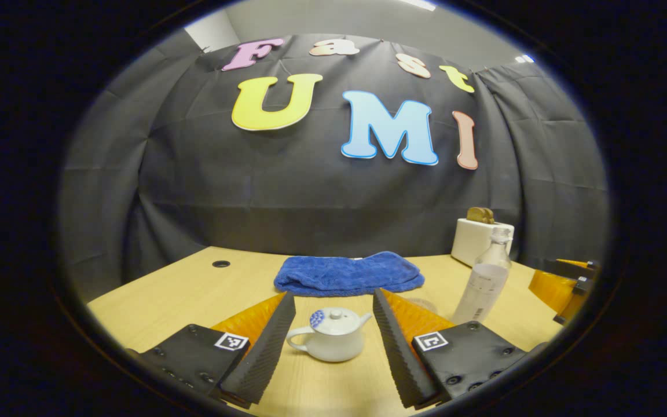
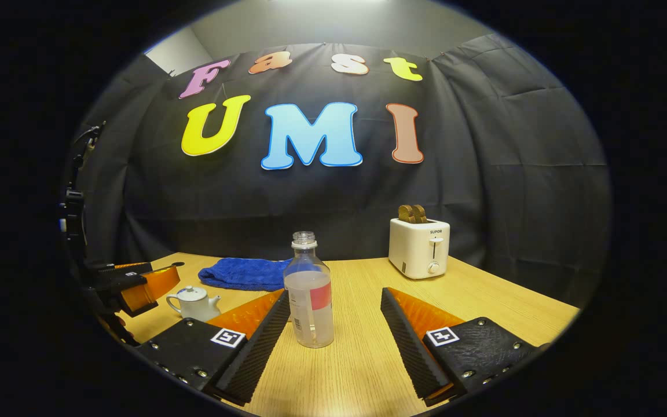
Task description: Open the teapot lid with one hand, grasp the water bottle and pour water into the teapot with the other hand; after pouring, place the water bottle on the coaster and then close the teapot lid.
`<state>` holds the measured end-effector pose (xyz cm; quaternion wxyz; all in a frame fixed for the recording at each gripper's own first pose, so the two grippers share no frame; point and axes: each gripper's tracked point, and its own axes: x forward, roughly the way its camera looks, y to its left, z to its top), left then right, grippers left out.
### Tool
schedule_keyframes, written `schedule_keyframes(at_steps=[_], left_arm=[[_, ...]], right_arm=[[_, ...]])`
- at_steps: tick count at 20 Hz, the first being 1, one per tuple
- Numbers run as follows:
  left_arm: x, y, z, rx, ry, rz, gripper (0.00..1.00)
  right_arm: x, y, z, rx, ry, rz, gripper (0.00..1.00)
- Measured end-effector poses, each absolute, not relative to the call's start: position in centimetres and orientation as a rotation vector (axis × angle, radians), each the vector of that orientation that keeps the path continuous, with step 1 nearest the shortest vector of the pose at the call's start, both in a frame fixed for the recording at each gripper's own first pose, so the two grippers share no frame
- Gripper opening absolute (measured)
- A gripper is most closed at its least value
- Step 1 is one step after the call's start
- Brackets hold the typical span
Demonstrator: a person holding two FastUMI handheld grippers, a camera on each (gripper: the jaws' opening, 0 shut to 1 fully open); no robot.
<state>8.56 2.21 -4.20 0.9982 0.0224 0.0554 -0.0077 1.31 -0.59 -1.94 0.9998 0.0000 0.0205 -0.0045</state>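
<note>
**Both grippers spread wide, teapot and bottle untouched**

Right now I have my left gripper above the wooden table, its jaws spread wide with nothing between them but air. Ahead of it, framed by the two fingers and touching neither, sits the white teapot. Its lid is on, the knob is up, the spout points to the right of the left gripper view and the handle to the left. Behind the teapot lies a folded blue towel. To the right of that view I see the water bottle, standing upright, and beside its base a faint clear round thing that may be the coaster; I cannot tell for sure.

My right gripper is likewise wide open and holds nothing. The bottle stands just ahead of it, between the fingers but clear of both. It has no cap on its neck, is about half full of water, and carries a label with a red patch. In the right gripper view the teapot sits to the left, near the left gripper, which hovers just beside it. A white toaster with slices of bread in its slots stands farther back on the right, well apart from the bottle.
</note>
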Motion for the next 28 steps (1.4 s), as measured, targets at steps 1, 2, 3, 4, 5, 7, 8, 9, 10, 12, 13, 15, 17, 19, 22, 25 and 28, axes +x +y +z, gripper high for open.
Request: schedule_keyframes(at_steps=[1, 2, 3, 4, 5, 7, 8, 9, 10, 12, 13, 15, 17, 19, 22, 25, 28], left_arm=[[9.4, 2.3, -4.5, 0.053, 0.122, -0.02, 0.86], [10.0, 2.2, -4.8, 0.062, 0.133, -0.027, 0.86], [10.5, 2.1, -5.1, 0.072, 0.141, -0.03, 0.86], [11.1, 2.2, -5.5, 0.081, 0.148, -0.031, 0.86], [11.7, 2.2, -5.7, 0.092, 0.153, -0.03, 0.85], [12.6, 2.3, -6.3, 0.103, 0.165, -0.033, 0.86], [12.9, 2.3, -6.7, 0.105, 0.171, -0.033, 0.86], [13.3, 2.4, -6.9, 0.108, 0.174, -0.032, 0.86], [13.6, 2.5, -7.2, 0.11, 0.175, -0.032, 0.86], [14.1, 2.4, -7.9, 0.113, 0.186, -0.035, 0.86], [14.4, 2.4, -8.1, 0.117, 0.187, -0.034, 0.86], [14.8, 2.5, -8.4, 0.119, 0.19, -0.033, 0.86], [15.0, 2.7, -8.8, 0.118, 0.195, -0.025, 0.77], [15.2, 2.6, -9.1, 0.109, 0.193, -0.029, 0.76], [15.1, 2.4, -9.1, 0.102, 0.197, -0.04, 0.72], [15.2, 2.2, -9.0, 0.104, 0.193, -0.045, 0.65], [15.2, 2.3, -8.4, 0.101, 0.172, -0.053, 0.41]], right_arm=[[1.4, -0.7, -2.0, 0.002, 0.046, -0.013, 0.98], [1.6, -0.8, -2.3, 0.005, 0.052, -0.015, 0.98], [1.7, -0.8, -2.4, 0.009, 0.058, -0.017, 0.98], [1.8, -0.9, -2.6, 0.013, 0.063, -0.02, 0.98], [2.0, -1.0, -2.7, 0.016, 0.066, -0.022, 0.98], [2.3, -1.2, -2.8, 0.02, 0.072, -0.027, 0.98], [2.5, -1.2, -3.1, 0.023, 0.077, -0.028, 0.98], [2.6, -1.3, -3.2, 0.028, 0.082, -0.029, 0.98], [2.8, -1.3, -3.4, 0.033, 0.088, -0.029, 0.98], [2.8, -1.5, -3.6, 0.037, 0.095, -0.033, 0.98], [2.9, -1.7, -3.8, 0.035, 0.098, -0.038, 0.98], [3.1, -1.9, -4.0, 0.033, 0.105, -0.046, 0.98], [3.1, -2.2, -4.3, 0.038, 0.111, -0.051, 0.98], [3.2, -2.5, -4.5, 0.043, 0.117, -0.059, 0.98], [3.2, -3.0, -4.8, 0.052, 0.125, -0.071, 0.98], [3.1, -3.1, -5.1, 0.059, 0.135, -0.076, 0.96], [3.1, -3.2, -5.1, 0.056, 0.135, -0.079, 0.96]])
